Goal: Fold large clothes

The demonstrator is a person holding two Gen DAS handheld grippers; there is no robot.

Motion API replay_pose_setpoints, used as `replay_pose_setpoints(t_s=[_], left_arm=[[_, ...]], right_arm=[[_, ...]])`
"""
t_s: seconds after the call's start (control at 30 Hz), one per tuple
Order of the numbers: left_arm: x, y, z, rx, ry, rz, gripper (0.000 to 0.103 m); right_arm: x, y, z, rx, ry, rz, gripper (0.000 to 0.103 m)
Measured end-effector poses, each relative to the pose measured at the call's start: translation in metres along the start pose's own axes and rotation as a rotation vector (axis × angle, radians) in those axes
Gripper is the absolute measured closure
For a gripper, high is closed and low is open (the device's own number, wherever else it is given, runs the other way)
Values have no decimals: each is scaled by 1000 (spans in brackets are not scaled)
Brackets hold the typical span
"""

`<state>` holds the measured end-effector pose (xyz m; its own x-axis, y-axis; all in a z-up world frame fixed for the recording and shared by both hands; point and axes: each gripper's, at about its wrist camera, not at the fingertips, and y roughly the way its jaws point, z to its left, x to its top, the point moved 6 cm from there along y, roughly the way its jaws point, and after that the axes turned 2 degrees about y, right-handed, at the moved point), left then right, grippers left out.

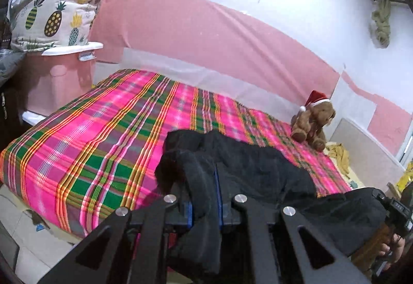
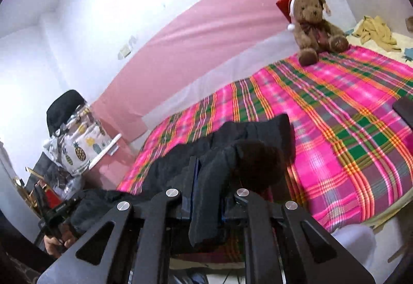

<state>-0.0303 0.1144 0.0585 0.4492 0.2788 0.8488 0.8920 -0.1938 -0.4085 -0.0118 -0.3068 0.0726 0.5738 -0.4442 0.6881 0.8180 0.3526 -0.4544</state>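
A large black garment [image 1: 258, 165] lies across the near part of a bed with a pink, green and yellow plaid cover [image 1: 98, 134]. My left gripper [image 1: 204, 196] is shut on a thick fold of the black garment at its left end. In the right wrist view the same black garment [image 2: 180, 162] stretches to the left, and my right gripper [image 2: 206, 196] is shut on a fold at its right end, over the plaid cover [image 2: 348, 108]. Both folds hang down between the jaws. The fingertips are hidden by cloth.
A brown teddy bear with a red Santa hat [image 1: 313, 124] sits at the bed's far corner, also in the right wrist view [image 2: 315, 25]. A pineapple-print bag [image 1: 56, 13] stands on a pink cabinet [image 1: 59, 77] left of the bed. Yellow cloth [image 2: 374, 31] lies beyond the bear.
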Motion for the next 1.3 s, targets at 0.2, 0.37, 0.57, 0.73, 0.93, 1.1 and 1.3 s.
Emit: replay_pose_setpoints(t_s=[0.2,0.37,0.57,0.73,0.93,1.1,1.3], left_arm=[[22,22,-3,-29,-28,-31,90],[59,74,-1,-21,-38,-23,90],[91,180,13,38,-53,59,89],[73,277,29,125,-47,193,89],[32,332,48,138,-74,256,83],[38,323,46,82,-104,252,79],[70,304,46,-15,-209,209,58]], right_arm=[[29,25,-10,0,37,-37,90],[70,72,-5,-27,31,-38,90],[116,168,-20,-114,64,45,89],[110,254,-64,-210,89,183,88],[71,318,-114,-231,154,304,84],[74,310,-118,-166,199,301,78],[109,275,-100,3,276,193,25]])
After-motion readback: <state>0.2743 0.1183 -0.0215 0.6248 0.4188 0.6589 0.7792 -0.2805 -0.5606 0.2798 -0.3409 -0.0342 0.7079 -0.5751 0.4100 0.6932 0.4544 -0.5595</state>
